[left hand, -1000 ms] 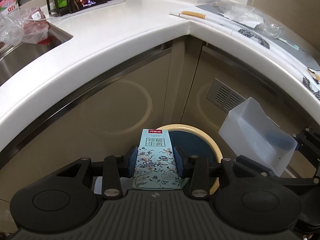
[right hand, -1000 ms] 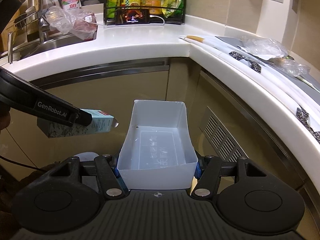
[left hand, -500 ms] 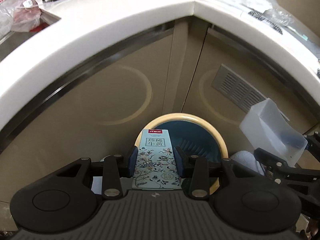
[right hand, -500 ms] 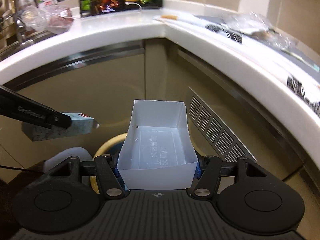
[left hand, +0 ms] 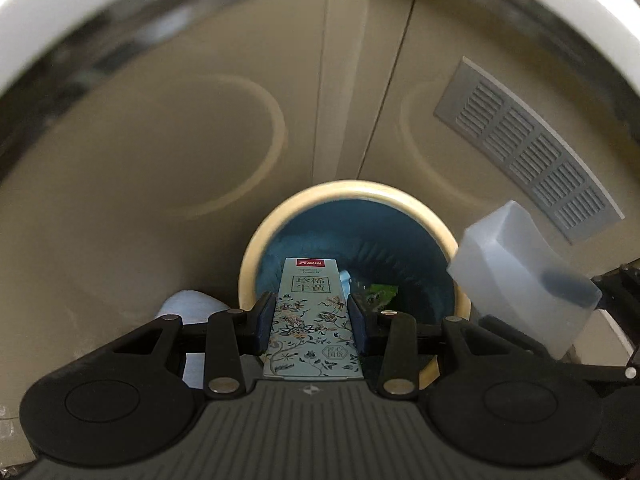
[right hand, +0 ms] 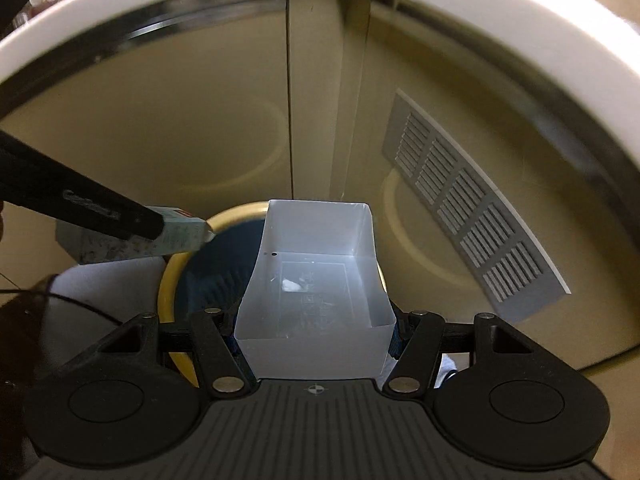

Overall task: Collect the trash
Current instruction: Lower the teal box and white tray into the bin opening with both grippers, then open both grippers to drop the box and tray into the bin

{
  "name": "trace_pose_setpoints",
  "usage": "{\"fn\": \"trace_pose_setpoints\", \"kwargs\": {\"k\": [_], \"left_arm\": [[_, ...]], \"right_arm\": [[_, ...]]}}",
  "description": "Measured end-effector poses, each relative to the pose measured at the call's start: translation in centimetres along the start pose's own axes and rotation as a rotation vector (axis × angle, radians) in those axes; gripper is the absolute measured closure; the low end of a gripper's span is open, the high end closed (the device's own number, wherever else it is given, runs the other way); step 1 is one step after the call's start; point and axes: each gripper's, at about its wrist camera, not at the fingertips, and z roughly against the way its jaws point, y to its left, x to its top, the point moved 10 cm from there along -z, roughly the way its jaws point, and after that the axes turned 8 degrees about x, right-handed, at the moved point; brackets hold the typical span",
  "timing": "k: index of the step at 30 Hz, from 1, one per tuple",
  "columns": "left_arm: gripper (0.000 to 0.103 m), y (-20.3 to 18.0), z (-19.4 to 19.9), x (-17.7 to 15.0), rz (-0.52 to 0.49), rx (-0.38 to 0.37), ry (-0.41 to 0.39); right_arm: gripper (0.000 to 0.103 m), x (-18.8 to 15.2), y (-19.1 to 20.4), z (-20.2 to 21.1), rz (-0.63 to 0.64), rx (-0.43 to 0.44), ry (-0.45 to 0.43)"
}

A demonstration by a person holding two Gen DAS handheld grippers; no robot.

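Observation:
My left gripper (left hand: 312, 318) is shut on a light-blue floral carton (left hand: 312, 320) and holds it over the near rim of a round trash bin (left hand: 352, 192) with a cream rim and a blue liner. Some trash lies inside the bin. The carton also shows in the right wrist view (right hand: 180, 236). My right gripper (right hand: 314, 330) is shut on a clear plastic tray (right hand: 312, 280) and holds it above the bin (right hand: 170, 280). The tray also shows in the left wrist view (left hand: 520, 276), to the right of the bin.
Beige cabinet doors (left hand: 160, 160) stand behind the bin, with a grey vent grille (left hand: 532, 152) on the right door. The white counter edge (right hand: 500, 28) curves overhead. A pale object (left hand: 188, 304) lies on the floor left of the bin.
Both grippers have moved down below the counter and closer to the bin, still holding the carton and the tray. The bin's inside has come into view.

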Motion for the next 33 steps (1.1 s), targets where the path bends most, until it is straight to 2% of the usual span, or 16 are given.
{"fn": "trace_pose_setpoints", "kwargs": {"k": [10,24,28,29,31,33], "left_arm": [[0.06,-0.9,-3.5,0.1,-0.038,0.017,0.068],[0.06,-2.0,-6.1,1.1,-0.079,0.036,0.081],[0.059,-2.3,-7.0,1.0,-0.122,0.049,0.09],[0.055,-2.5,-7.0,0.9,-0.133,0.053,0.093],[0.019,-2.5,-6.9,1.0,-0.135,0.061,0.094],[0.006,-1.8,-6.4,1.5,-0.124,0.1,0.061]], "right_arm": [[0.039,0.7,-0.2,-3.5,0.017,0.003,0.047],[0.039,0.8,-0.1,-5.5,0.028,-0.024,0.097],[0.038,1.0,-0.2,-5.8,0.018,-0.039,0.115],[0.037,1.0,-0.3,-5.9,0.015,-0.043,0.12],[0.03,1.2,-0.3,-5.7,0.01,-0.054,0.117],[0.025,1.3,-0.4,-5.4,0.019,-0.075,0.115]]}}
